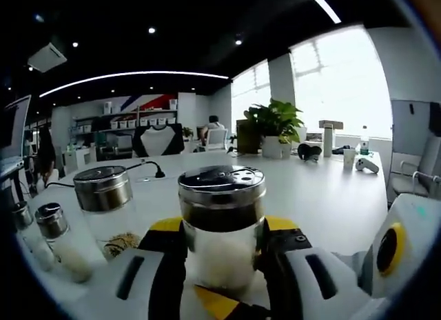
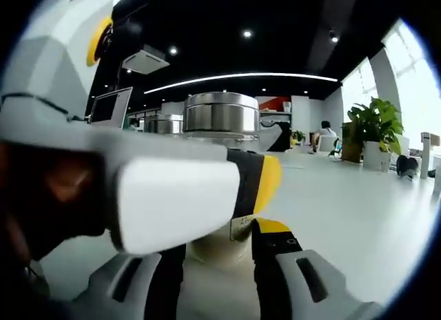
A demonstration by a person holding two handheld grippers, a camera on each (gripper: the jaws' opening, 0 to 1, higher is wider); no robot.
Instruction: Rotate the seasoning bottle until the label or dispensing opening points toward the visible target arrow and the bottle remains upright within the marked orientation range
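Observation:
The seasoning bottle [image 1: 222,196] is a glass jar with a perforated metal cap and white powder in its lower half. It stands upright on the white table [image 1: 331,196]. My left gripper [image 1: 222,232] is shut on its glass body, one black and yellow jaw on each side. My right gripper's body [image 1: 394,250] comes in from the right. In the right gripper view the bottle [image 2: 222,116] rises behind the left gripper [image 2: 179,196], which crosses it at mid-height. My right gripper [image 2: 219,252] holds the bottle's base tight between its jaws.
A wider jar [image 1: 103,190] with a metal lid and brownish seasoning stands to the left, with a small shaker [image 1: 54,222] nearer the table's edge. At the far side of the table are a potted plant [image 1: 275,127], a cable [image 1: 148,168], cups and a water bottle [image 1: 364,141].

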